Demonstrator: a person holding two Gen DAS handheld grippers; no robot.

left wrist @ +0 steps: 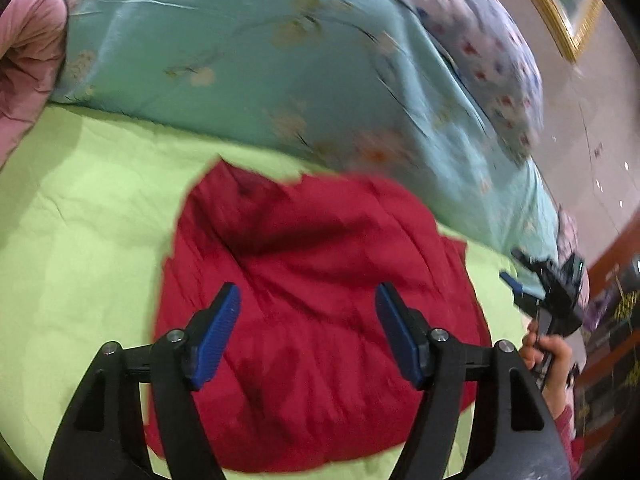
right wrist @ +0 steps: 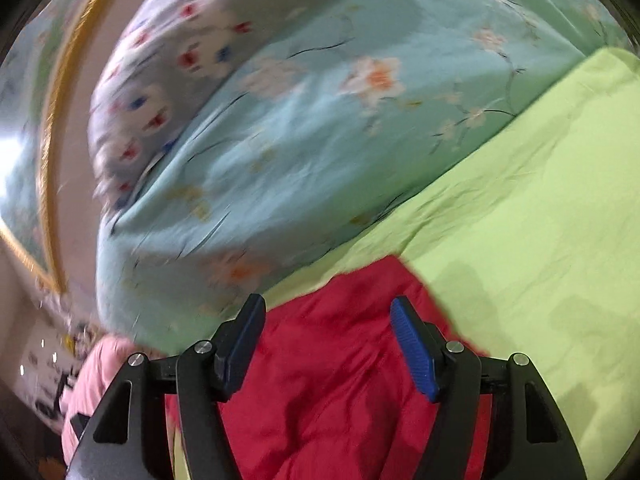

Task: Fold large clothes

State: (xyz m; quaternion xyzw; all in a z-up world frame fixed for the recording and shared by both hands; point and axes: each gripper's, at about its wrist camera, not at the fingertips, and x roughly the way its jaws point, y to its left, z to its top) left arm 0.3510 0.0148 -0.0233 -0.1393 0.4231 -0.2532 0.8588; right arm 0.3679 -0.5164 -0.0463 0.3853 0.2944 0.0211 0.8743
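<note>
1. One red garment (left wrist: pixel 312 320) lies bunched on the lime-green sheet (left wrist: pixel 88 208), near the camera in both views.
2. Left gripper (left wrist: pixel 308 332) hovers over the garment – its two blue pads (left wrist: pixel 216 336) spread apart, nothing between them.
3. Right gripper (right wrist: pixel 328 344) is likewise wide apart above the garment's far edge; it also shows at the right of the left view, held in a hand (left wrist: pixel 548 360).
4. Beyond lie one teal floral quilt (left wrist: pixel 248 64) and one pale patterned pillow (left wrist: pixel 476 36) – blurred.
5. One pink cloth (left wrist: pixel 28 60) sits at the far left.
</note>
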